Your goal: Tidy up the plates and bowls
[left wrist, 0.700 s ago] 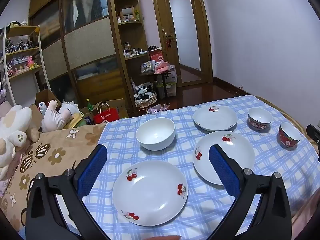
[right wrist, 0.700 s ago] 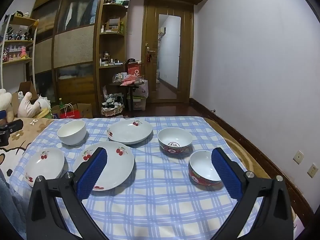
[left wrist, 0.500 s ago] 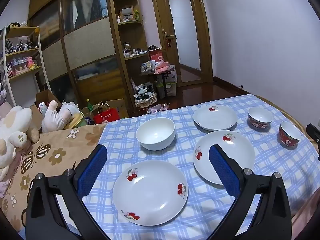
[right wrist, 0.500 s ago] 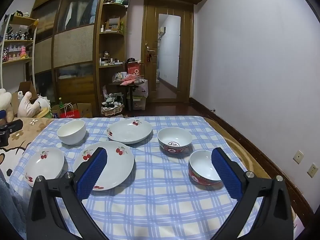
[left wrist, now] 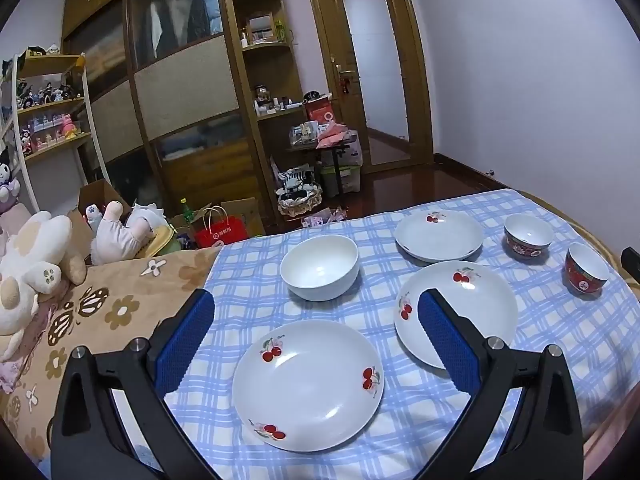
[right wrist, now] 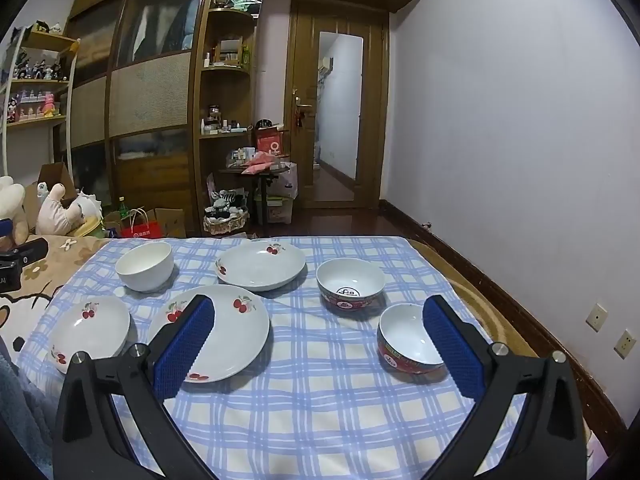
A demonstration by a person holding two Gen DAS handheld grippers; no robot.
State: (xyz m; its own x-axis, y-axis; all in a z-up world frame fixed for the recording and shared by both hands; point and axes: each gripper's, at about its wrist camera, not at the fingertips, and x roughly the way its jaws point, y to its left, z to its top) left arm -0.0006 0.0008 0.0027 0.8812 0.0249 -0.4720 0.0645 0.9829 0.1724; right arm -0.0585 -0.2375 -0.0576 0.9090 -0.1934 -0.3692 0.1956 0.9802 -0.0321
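Six pieces of crockery sit on a blue-and-white checked cloth (right wrist: 320,380) spread over a bed-like surface; none stacked, all apart from one another. Left gripper (left wrist: 316,344) held above the cloth's near left part, jaws spread wide with nothing between the blue pads (left wrist: 184,344); directly under the gap lies a cherry-print plate (left wrist: 308,384), near the cloth's near edge. Behind it, toward the far left corner, a plain white bowl (left wrist: 319,267), upright. To the right, a larger cherry plate (left wrist: 464,312), partly hidden by the left gripper's right finger. Beyond that, near the far edge, a third cherry plate (left wrist: 439,235). Right gripper (right wrist: 318,344) also wide, carrying nothing, poised over the middle of the cloth's near half. In its view the larger cherry plate (right wrist: 228,332) lies behind its left finger and a red-patterned bowl (right wrist: 408,340) sits just at its right finger, toward the cloth's right edge; contact between the two cannot be told. A second red-patterned bowl with a dark mark inside (right wrist: 350,284) stands further back, between that bowl and the far plate (right wrist: 261,265). Brown flowered blanket (left wrist: 100,312) off the cloth's left edge, plush toys (left wrist: 36,264) beyond it. Wooden wardrobe (right wrist: 148,92) and door (right wrist: 340,120) behind.
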